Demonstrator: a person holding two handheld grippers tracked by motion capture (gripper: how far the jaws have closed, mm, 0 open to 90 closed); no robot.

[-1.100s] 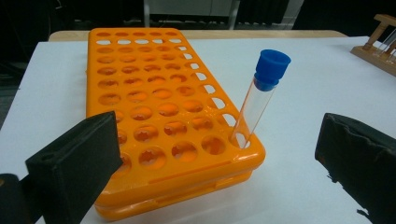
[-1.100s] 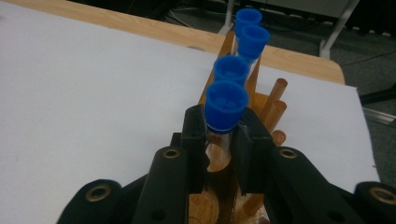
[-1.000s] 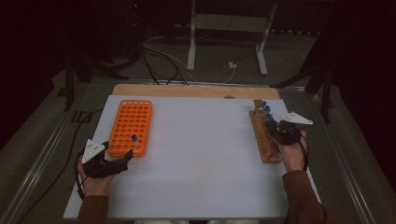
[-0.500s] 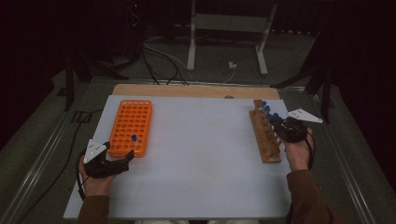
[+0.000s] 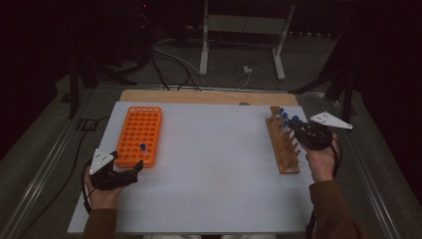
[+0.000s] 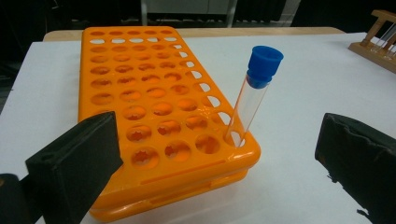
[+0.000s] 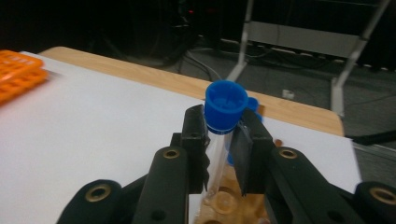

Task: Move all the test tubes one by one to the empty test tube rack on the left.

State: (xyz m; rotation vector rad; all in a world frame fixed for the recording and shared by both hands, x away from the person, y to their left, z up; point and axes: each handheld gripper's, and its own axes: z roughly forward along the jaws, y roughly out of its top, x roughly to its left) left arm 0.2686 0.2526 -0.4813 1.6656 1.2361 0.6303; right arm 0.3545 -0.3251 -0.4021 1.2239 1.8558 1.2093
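Blue-capped tube is standing upright, clamped in the right gripper above the wooden rack at right. Orange rack is waiting far left, beside the left gripper, fingers apart.

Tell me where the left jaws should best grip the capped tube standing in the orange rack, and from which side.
Probably the clear wall just under the blue cap of the test tube, coming level from the rack's near right corner. The tube leans in a corner hole of the orange rack, so that side is free.
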